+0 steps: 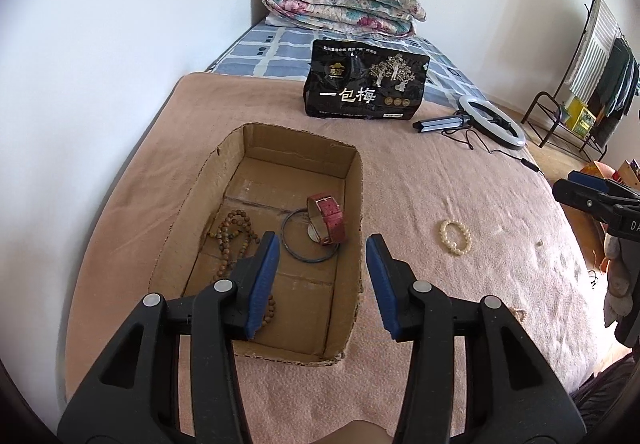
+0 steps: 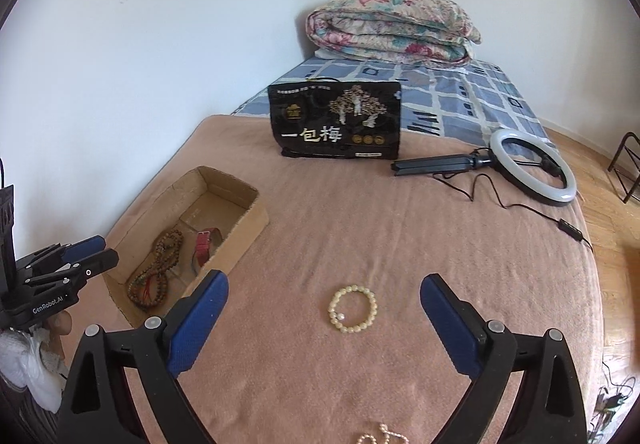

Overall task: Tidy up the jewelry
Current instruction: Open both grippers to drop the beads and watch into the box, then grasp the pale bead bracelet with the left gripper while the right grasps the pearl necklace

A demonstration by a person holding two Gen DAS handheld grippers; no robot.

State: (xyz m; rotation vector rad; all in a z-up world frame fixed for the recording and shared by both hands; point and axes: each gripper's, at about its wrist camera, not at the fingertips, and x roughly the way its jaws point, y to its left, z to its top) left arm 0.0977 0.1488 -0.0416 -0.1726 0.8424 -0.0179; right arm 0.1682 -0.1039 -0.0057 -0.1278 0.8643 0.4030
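While the left gripper (image 1: 322, 244) hangs over the cardboard box (image 1: 352, 172) with its blue pads partly spread and nothing between them, the left wrist view shows what lies inside: a string of brown wooden beads (image 1: 232, 234) at the left, a dark bangle (image 1: 308, 240) and a red-strapped watch (image 1: 328, 218) standing on it. A cream bead bracelet (image 1: 455, 237) rests outside on the pink blanket (image 1: 460, 184), well right of the box. From the right wrist view, the right gripper (image 2: 324, 294) stands with its fingers spread wide and empty, the cream bracelet (image 2: 353, 309) on the blanket between them, untouched. Another pale beaded piece (image 2: 380, 436) peeks in at the bottom edge.
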